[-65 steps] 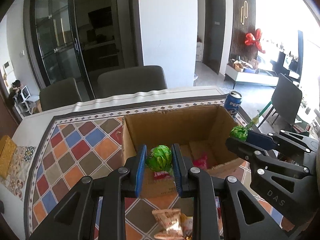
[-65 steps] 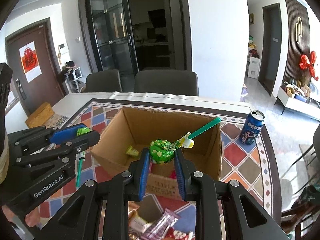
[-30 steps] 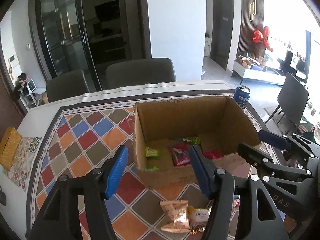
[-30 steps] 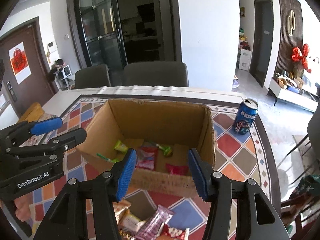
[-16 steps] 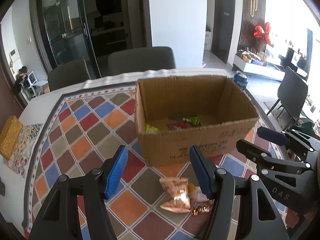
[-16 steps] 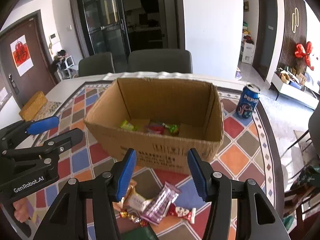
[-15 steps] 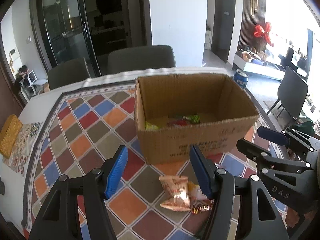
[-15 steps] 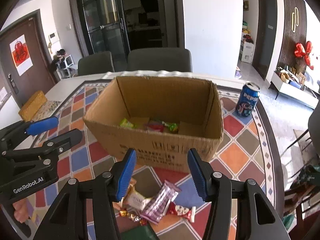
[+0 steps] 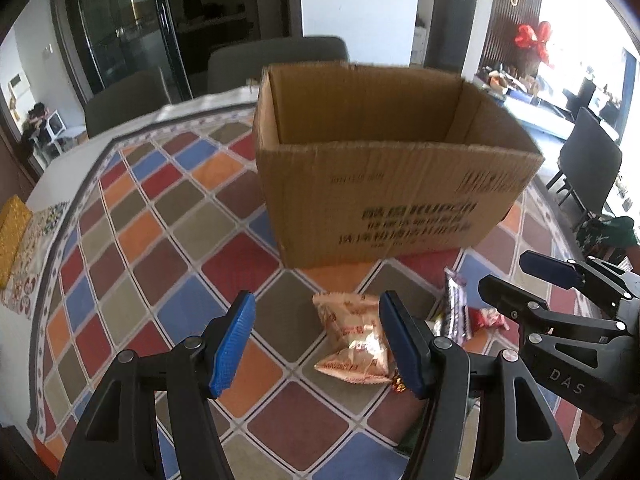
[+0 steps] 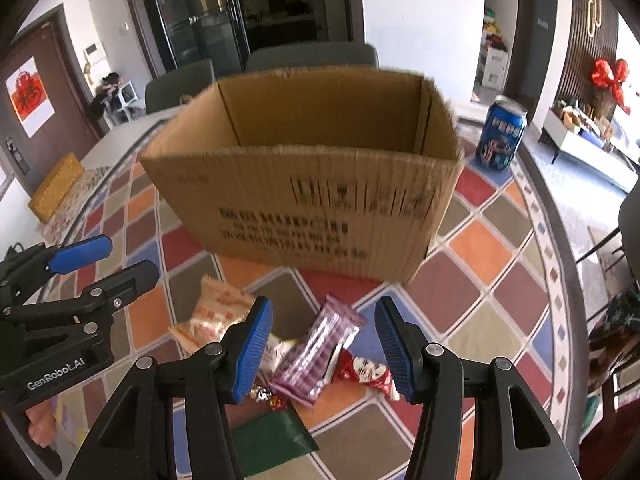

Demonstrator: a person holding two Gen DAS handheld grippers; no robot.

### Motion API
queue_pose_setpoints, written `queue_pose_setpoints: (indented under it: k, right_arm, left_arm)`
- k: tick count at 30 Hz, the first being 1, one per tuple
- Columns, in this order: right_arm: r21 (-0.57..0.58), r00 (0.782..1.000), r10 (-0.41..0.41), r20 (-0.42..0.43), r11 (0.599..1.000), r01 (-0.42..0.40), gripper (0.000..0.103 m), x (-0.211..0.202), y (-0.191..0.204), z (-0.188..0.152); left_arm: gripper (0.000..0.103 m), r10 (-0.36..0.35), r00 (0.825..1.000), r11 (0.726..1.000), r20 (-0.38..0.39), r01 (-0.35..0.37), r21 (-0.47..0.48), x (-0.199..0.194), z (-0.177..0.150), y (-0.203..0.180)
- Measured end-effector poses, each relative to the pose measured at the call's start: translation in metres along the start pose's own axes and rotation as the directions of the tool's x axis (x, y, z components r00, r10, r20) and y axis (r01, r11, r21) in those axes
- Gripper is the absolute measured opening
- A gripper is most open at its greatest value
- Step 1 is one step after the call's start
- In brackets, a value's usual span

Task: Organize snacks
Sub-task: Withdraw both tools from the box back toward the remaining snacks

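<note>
An open cardboard box (image 9: pixel 384 196) (image 10: pixel 320 208) stands on the patterned tablecloth; its inside floor is hidden from here. In front of it lies a small heap of snacks: a beige-and-orange packet (image 9: pixel 354 336) (image 10: pixel 214 314), a purple wafer bar (image 10: pixel 320 350) (image 9: pixel 454 308), a red wrapped sweet (image 10: pixel 366 372) (image 9: pixel 488 318) and a dark green pack (image 10: pixel 272 438). My left gripper (image 9: pixel 316 344) hangs open just above the beige packet, nothing between its blue pads. My right gripper (image 10: pixel 324 350) is open over the purple bar, also holding nothing.
A blue Pepsi can (image 10: pixel 502 136) stands right of the box. A yellow box (image 10: pixel 54 186) (image 9: pixel 12 236) lies at the table's left edge. Grey chairs (image 9: pixel 276 60) stand behind the table. The colourful cloth (image 9: pixel 160 240) left of the box is bare.
Both grippers let go of green lollipops into the box, opened, then sank and pulled back toward the snack heap, so the box front now hides its contents.
</note>
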State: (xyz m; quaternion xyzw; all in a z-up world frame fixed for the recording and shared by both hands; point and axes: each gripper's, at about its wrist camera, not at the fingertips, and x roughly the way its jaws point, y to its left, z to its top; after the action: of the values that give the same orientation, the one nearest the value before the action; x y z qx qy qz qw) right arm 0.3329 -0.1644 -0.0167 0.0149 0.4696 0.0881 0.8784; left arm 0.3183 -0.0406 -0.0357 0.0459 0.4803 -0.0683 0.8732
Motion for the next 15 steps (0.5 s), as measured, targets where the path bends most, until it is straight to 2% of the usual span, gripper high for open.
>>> queue_pose_setpoints:
  k: [8,15]
  right_arm:
    - [0.028,0.997,-0.009,-0.073,1.000,0.012,0.054,0.030,-0.005,-0.012]
    - [0.043,0.996,-0.011,-0.089,0.999,0.015,0.054,0.039,-0.012,-0.024]
  left_arm:
    - [0.063,-0.011,0.998,1.000,-0.070,0.011,-0.002,0.026,-0.015,0.000]
    - [0.063,-0.025,0.994,0.999,-0.104,0.027,0.021,0.037,-0.029,-0.009]
